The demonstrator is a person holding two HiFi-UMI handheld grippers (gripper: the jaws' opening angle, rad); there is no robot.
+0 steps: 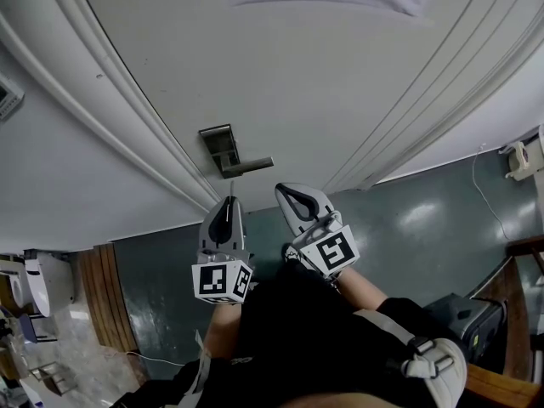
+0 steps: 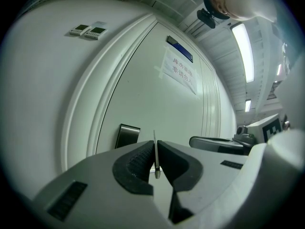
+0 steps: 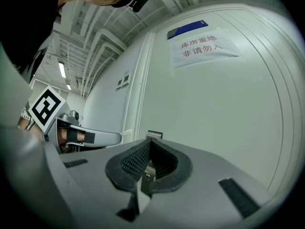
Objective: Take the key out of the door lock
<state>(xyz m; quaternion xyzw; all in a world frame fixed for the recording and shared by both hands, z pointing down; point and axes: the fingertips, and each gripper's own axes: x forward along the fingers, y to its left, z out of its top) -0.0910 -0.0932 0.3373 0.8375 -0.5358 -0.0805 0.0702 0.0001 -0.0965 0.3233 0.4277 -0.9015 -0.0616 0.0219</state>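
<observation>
So the thin flat silver metal key (image 2: 154, 136) is being pinched by the grey left gripper (image 2: 156, 146), whose black ribbed pads are being pressed tight on it from both sides. From the left gripper view it's being seen edge-on, so it's reading as nothing more than a narrow bright sliver, with the blade poking out past the jaw tips toward the big white panelled door (image 1: 323, 83) and a small rounded bit showing at the bottom end. No teeth or bow shape can be made out at that angle. In the head view the key is being held just short of the door, right under the dark metal lever handle (image 1: 251, 166), and it's not being touched by the dark metal lock plate (image 1: 219, 147), which in the left gripper view is sitting off to the left of the blade with bare door between them. The grey right gripper (image 3: 149, 143) is being held just beside the left one, level with it, jaw tips closed together with nothing being gripped. A white paper notice with red characters (image 3: 205, 49) is being displayed higher up the door under a small blue plaque (image 3: 188, 30).
</observation>
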